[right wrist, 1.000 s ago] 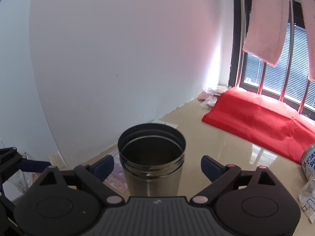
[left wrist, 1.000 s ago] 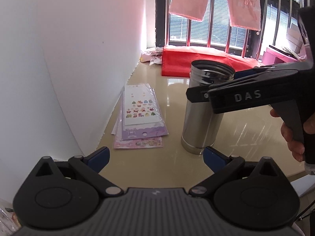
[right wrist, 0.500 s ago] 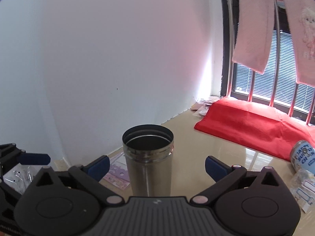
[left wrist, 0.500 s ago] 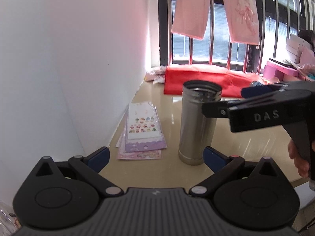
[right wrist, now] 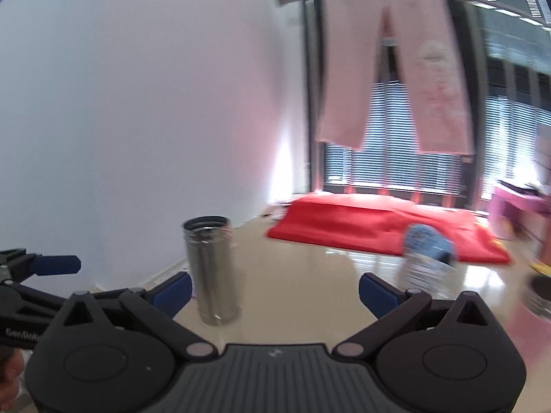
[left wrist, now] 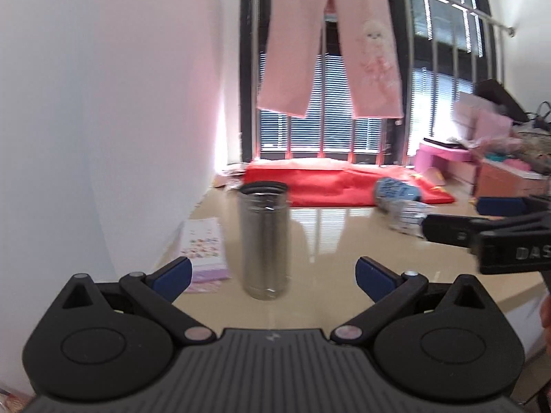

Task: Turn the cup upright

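The steel cup (left wrist: 264,241) stands on the counter (left wrist: 327,241) with its long axis vertical and its open mouth up, so the flip looks done. In the left wrist view it sits at frame centre, just ahead of the left gripper (left wrist: 272,272). Seen from the right gripper (right wrist: 273,289) it lies left of centre; both sets of jaws are spread, holding nothing.

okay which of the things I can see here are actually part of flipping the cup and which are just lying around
Part of the job:
steel cup, standing upright, mouth up
left gripper, open
right gripper, open

Just lying about:
sticker sheets by the wall
red cloth
blue-labelled bottle
pink trousers hanging on the rail
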`<state>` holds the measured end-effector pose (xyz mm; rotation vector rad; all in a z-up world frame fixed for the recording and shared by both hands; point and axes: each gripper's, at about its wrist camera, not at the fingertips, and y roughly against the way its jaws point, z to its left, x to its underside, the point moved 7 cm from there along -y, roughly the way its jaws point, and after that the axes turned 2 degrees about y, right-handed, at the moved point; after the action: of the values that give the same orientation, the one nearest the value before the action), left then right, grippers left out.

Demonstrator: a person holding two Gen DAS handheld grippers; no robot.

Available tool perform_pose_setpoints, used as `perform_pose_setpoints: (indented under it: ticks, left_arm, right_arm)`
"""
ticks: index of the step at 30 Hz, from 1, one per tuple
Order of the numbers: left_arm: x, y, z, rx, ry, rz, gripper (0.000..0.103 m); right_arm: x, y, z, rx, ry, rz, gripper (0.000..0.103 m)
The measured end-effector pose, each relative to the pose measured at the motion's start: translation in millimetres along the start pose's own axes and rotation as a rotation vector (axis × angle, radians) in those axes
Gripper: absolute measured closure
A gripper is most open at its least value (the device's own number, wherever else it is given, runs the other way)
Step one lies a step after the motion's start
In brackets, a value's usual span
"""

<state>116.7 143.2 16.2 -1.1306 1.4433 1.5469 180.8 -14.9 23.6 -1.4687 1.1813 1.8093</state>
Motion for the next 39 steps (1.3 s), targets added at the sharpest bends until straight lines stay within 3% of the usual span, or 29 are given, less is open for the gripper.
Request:
perform_pose_setpoints:
  ticks: [5,11,15,39]
  left_arm:
    - [16,29,-23,0.028,0.012,-0.037,0.0]
    - [27,48,-35,0.054,0.024,-0.072,0.0]
    - [29,53,-41,0.049,0.008,-0.096,0.0]
    - [39,52,-35,0.061,0.023,-0.072,0.0]
  right_arm:
    - [24,71,-29,0.116,-0.059,-0.03,0.0]
    - [47,116,-47,0.215,-0.082,-0.04,0.0]
    - [54,118,-49,0.229,-0.1,-0.04,0.0]
    - [64,121,-48,0.241,-0.106,-0.056,0.0]
